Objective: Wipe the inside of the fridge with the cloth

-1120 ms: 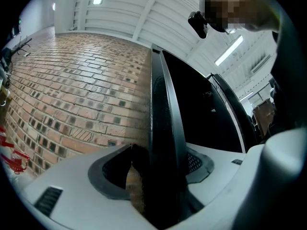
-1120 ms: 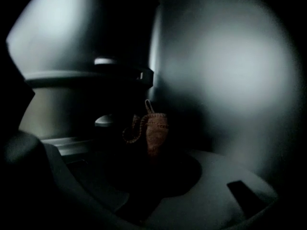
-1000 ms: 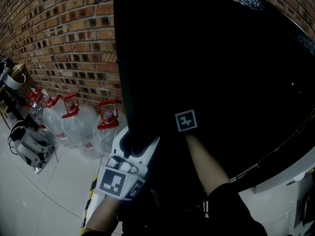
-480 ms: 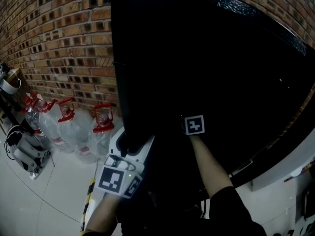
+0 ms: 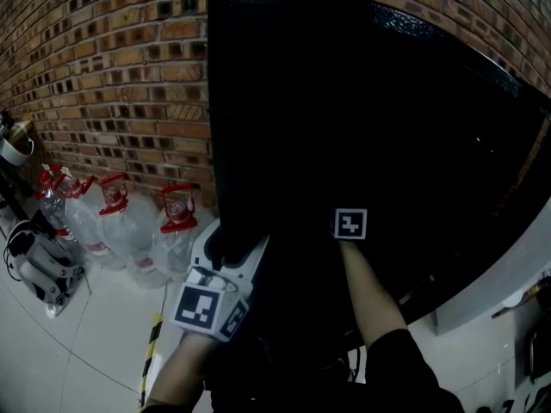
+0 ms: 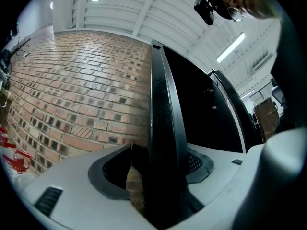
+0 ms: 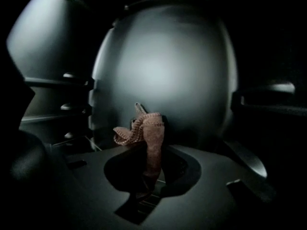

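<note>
The door (image 6: 163, 104) is clamped by the left fingers (image 6: 76, 176) and the cloth (image 7: 148, 133) pinched by the right fingers (image 7: 206, 176) inside the fridge (image 7: 163, 66); wiping is judged unfinished.

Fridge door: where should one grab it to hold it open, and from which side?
Probably best to grip the fridge door by its thin free edge, coming at it edge-on so that one jaw lands on each flat face. It stands open as a tall, narrow slab, so only that edge fits between tongs. The left tongs straddle it there.
</note>
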